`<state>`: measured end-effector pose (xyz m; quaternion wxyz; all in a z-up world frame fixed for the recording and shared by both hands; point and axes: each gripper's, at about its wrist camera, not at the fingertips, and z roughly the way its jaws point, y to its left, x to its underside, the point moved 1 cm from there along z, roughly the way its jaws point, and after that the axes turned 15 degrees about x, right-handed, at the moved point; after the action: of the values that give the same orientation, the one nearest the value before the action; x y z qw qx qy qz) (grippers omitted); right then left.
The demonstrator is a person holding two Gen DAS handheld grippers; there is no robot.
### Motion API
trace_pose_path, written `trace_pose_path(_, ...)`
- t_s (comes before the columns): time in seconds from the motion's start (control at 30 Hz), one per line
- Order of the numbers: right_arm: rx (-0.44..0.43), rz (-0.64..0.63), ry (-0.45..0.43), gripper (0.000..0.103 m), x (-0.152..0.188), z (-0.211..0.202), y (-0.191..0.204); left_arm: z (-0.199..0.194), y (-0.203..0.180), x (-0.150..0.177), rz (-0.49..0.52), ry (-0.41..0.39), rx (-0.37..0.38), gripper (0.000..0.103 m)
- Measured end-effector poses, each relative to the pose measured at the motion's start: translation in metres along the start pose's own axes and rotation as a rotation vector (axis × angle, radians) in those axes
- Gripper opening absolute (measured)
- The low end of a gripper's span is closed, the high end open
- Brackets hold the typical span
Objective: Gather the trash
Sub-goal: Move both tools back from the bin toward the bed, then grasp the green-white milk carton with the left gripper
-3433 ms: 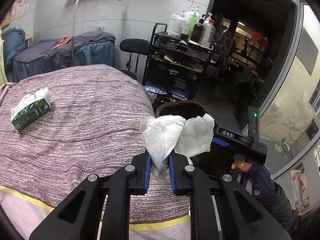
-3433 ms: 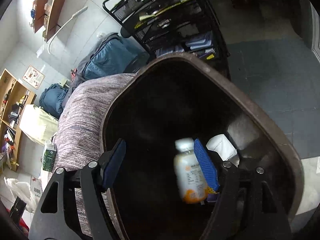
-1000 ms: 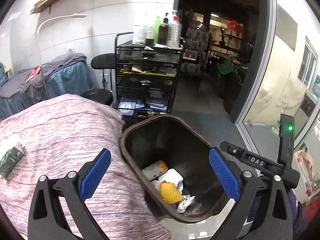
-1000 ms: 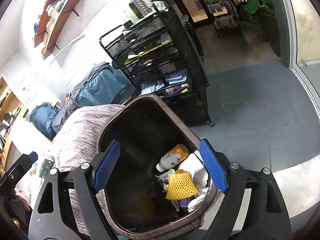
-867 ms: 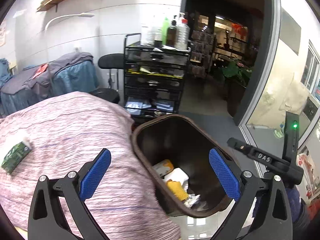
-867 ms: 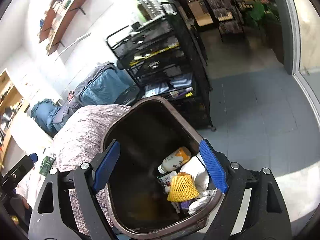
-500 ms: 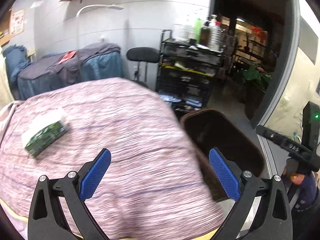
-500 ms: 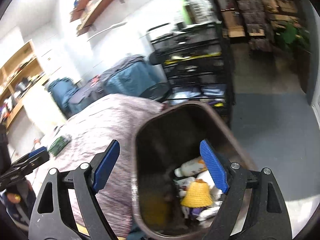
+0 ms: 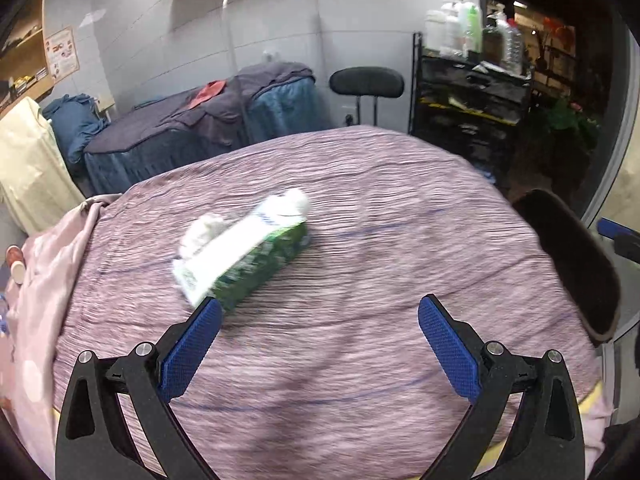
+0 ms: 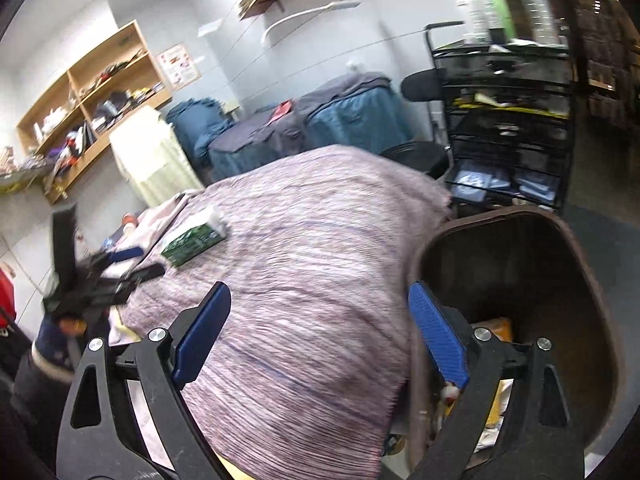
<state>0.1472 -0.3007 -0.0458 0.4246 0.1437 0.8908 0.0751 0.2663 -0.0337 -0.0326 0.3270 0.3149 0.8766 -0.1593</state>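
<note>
Right gripper (image 10: 320,320) opening, empty, above blanket (image 10: 304,264), bin (image 10: 592,280) right

tissue pack (image 9: 244,256) on bed (image 9: 360,240) | bin (image 10: 516,308) right of bed | cart (image 10: 508,128) behind bin, apparently

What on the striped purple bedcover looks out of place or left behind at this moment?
A green and white carton lies on its side on the striped purple bedcover, apart from the dark brown trash bin at the bed's edge. Something white and crumpled sits just behind it; blur hides what it is. Nothing looks spilled or damaged.
</note>
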Motion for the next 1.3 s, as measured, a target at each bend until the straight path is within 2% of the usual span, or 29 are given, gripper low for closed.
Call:
trace_pose_path(0.17, -0.026, -0.058, 0.045, 0.09, 0.004, 0.01, 0.025, 0.021, 0.028, -0.016, 0.052, 0.084, -0.03, 0.097)
trace_pose_path(0.33, -0.039, -0.089, 0.076, 0.09, 0.005, 0.019, 0.04, 0.052, 0.038, -0.022, 0.128, 0.195, -0.056, 0.089)
trace_pose_path(0.47, -0.045, -0.105, 0.09, 0.09, 0.005, 0.024, 0.05, 0.074, 0.04, -0.025, 0.218, 0.265, -0.1, 0.089)
trace_pose_path(0.6, -0.047, -0.12, 0.088, 0.09, 0.001, 0.027, 0.056, 0.091, 0.046, -0.027, 0.289, 0.336, -0.114, 0.084)
trace_pose_path(0.67, -0.051, -0.121, 0.089, 0.09, -0.002, 0.03, 0.059, 0.095, 0.049, -0.028, 0.283, 0.347, -0.106, 0.078)
trace_pose_path(0.73, -0.056, -0.125, 0.094, 0.09, -0.002, 0.033, 0.063, 0.095, 0.048, -0.03, 0.272, 0.333, -0.076, 0.07)
trace_pose_path(0.83, -0.055, -0.141, 0.104, 0.09, -0.005, 0.038, 0.069, 0.094, 0.042, -0.027, 0.294, 0.323, -0.092, 0.066)
trace_pose_path(0.97, -0.06, -0.151, 0.103, 0.09, -0.01, 0.041, 0.078, 0.084, 0.037, -0.023, 0.244, 0.284, -0.084, 0.056)
trace_pose_path(1.1, -0.079, -0.138, 0.114, 0.09, -0.017, 0.048, 0.083, 0.068, 0.037, -0.019, 0.152, 0.204, -0.093, 0.055)
trace_pose_path(1.3, -0.111, -0.164, 0.114, 0.09, -0.032, 0.058, 0.104, 0.022, 0.036, -0.012, 0.017, 0.041, -0.045, 0.055)
